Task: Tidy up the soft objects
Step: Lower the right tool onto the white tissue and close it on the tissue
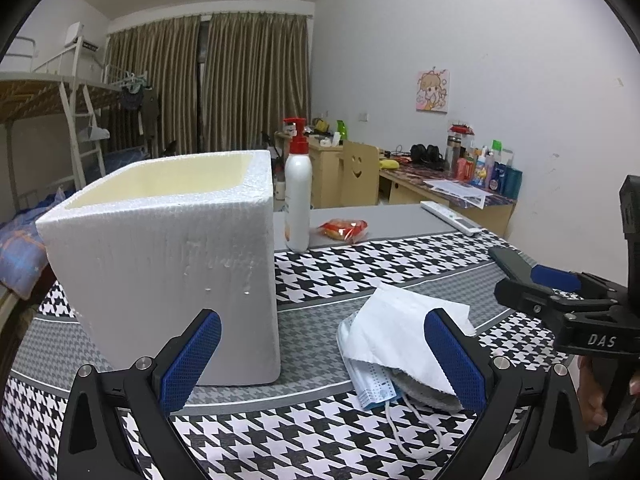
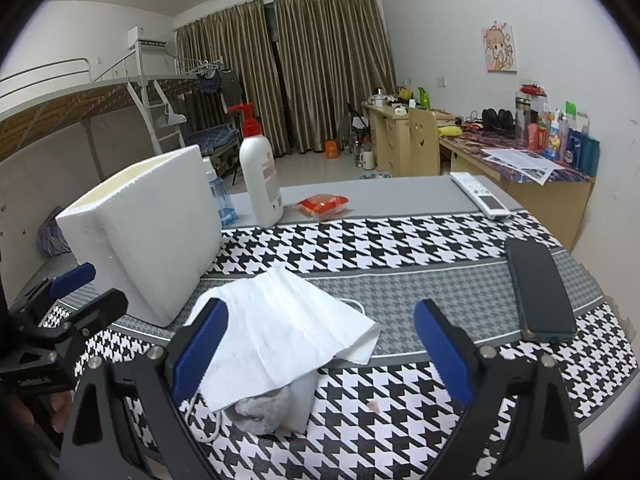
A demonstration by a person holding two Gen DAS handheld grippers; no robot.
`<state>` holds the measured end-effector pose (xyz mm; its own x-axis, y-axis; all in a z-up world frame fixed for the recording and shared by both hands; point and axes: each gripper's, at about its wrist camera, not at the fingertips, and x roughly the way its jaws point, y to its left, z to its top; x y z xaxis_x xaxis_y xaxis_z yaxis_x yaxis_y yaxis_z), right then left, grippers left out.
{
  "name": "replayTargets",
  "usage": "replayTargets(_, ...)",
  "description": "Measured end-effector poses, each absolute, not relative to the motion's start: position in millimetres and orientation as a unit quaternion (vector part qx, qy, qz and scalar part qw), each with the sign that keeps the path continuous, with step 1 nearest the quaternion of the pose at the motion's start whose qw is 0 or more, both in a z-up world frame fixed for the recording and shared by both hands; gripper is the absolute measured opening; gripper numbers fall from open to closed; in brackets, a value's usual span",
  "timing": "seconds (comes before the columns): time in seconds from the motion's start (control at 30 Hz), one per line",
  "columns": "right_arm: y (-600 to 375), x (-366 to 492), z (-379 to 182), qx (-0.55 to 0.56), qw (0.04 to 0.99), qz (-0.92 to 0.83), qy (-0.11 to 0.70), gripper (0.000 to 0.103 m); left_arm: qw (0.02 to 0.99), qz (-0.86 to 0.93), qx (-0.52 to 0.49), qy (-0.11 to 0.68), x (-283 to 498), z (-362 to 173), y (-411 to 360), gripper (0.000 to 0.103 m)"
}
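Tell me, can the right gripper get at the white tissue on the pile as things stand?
Probably yes. The right gripper is open, and the white tissue lies uncovered on top of the pile just ahead of its fingers. The foam box stands off to the side.

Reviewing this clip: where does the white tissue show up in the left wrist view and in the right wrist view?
Left wrist view: the white tissue lies right of centre, low, draped over a blue face mask, partly behind the right finger pad.
Right wrist view: the tissue lies centre-left, low, beside the left finger pad.
Shared landmark: the white foam box stands just left of it.
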<state>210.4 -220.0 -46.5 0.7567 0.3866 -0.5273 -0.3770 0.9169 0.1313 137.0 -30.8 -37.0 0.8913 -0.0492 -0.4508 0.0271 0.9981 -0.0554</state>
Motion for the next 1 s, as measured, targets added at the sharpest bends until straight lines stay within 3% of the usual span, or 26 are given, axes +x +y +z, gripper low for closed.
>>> replayTargets(0.6, -218, 243, -70, 0.01, 0.912, 0.212, 0.35, 0.096, 0.966, -0.02, -0.022, 0.256, 156, -48, -38, 0.102)
replayTargets(1.0, -208, 268, -92, 0.009, 0.887, 0.227, 0.402, 0.077, 0.964, -0.024, -0.004, 0.264, 168, -51, -48, 0.102)
